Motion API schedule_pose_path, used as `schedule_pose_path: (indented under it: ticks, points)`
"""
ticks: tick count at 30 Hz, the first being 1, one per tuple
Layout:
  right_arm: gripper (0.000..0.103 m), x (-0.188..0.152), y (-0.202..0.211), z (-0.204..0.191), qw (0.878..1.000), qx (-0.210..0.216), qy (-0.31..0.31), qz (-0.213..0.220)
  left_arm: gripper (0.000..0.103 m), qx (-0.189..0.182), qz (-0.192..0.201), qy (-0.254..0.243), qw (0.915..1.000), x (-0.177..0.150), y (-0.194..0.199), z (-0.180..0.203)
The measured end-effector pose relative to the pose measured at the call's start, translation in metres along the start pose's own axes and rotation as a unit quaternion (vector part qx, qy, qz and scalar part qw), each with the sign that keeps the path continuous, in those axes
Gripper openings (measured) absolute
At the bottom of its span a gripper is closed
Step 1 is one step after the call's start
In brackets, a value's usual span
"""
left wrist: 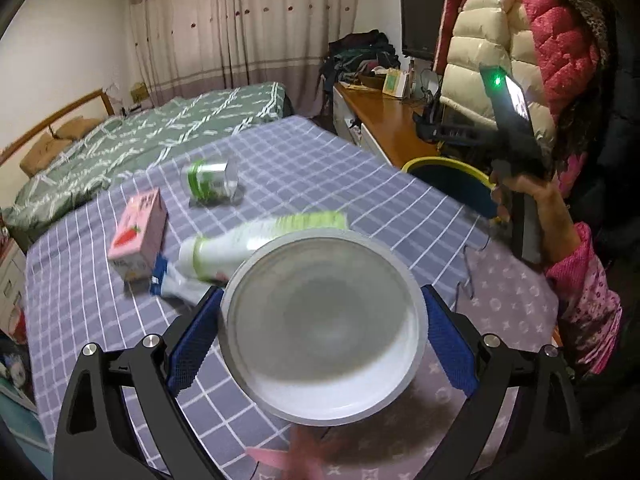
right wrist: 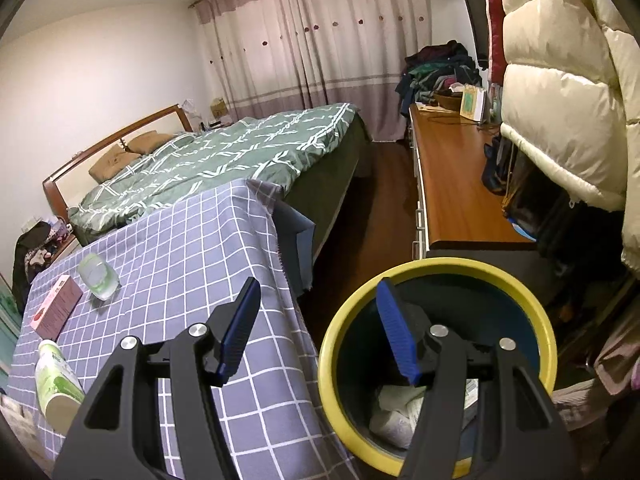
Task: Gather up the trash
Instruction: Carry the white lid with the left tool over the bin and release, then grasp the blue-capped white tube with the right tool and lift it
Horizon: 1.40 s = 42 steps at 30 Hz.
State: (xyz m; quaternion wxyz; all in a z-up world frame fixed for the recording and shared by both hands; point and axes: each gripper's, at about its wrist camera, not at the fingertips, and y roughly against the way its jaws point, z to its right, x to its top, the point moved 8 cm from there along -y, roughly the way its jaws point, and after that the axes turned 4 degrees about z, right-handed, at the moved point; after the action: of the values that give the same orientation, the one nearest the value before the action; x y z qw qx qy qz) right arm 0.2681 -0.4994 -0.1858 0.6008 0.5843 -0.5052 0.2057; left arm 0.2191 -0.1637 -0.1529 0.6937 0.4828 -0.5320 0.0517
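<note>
The left tool (left wrist: 322, 330) grips a white bowl (left wrist: 322, 324) above the worktop (left wrist: 280, 152), so next it swings toward two o'clock to the bin (right wrist: 438, 360), where the empty right tool (right wrist: 320, 332) hangs spread.

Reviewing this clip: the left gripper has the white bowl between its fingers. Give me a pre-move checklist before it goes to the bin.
1. White bowl sits between the left gripper's blue pads: ok.
2. Pads pressing firmly on the bowl: cannot tell; the picture is blurred.
3. Bowl empty: ok, nothing visible inside.
4. Yellow-rimmed bin has room: ok, only crumpled paper at the bottom.
5. Right gripper holds nothing: ok, but it hangs over the bin mouth: not ok.
6. Trash left on the table: not ok; pink carton, green-and-white bottle and clear cup remain.
</note>
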Motion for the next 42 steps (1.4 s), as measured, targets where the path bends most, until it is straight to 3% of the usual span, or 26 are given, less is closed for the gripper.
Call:
schedule_pose_path:
  ticks: [8,14,24,30,36,39,42]
  points:
    - [0.058,0.006,0.034,0.028,1.000,0.018,-0.014,0.014,0.094,-0.032,0.012,-0.039,0.9986,0.047,-0.009,0.046]
    - [0.058,0.012,0.071,0.074,0.999,-0.018,-0.021,0.043,0.094,-0.073,0.023,-0.068,0.9948,0.090,-0.034,0.090]
    - [0.058,-0.004,0.101,0.153,0.993,-0.095,-0.046,0.045,0.094,-0.152,0.006,-0.117,0.9814,0.154,-0.129,0.181]
    - [0.058,-0.012,0.115,0.179,0.990,-0.116,-0.060,0.045,0.094,-0.178,-0.007,-0.105,0.9783,0.179,-0.196,0.226]
    - [0.061,-0.013,0.120,0.181,0.990,-0.121,-0.057,0.047,0.096,-0.166,-0.027,-0.051,0.9845,0.189,-0.235,0.231]
    - [0.061,-0.016,0.115,0.177,0.991,-0.114,-0.056,0.039,0.096,-0.160,-0.017,-0.032,0.9865,0.187,-0.218,0.217]
    - [0.061,-0.017,0.108,0.165,0.993,-0.102,-0.051,0.034,0.096,-0.134,0.021,-0.021,0.9905,0.188,-0.182,0.190]
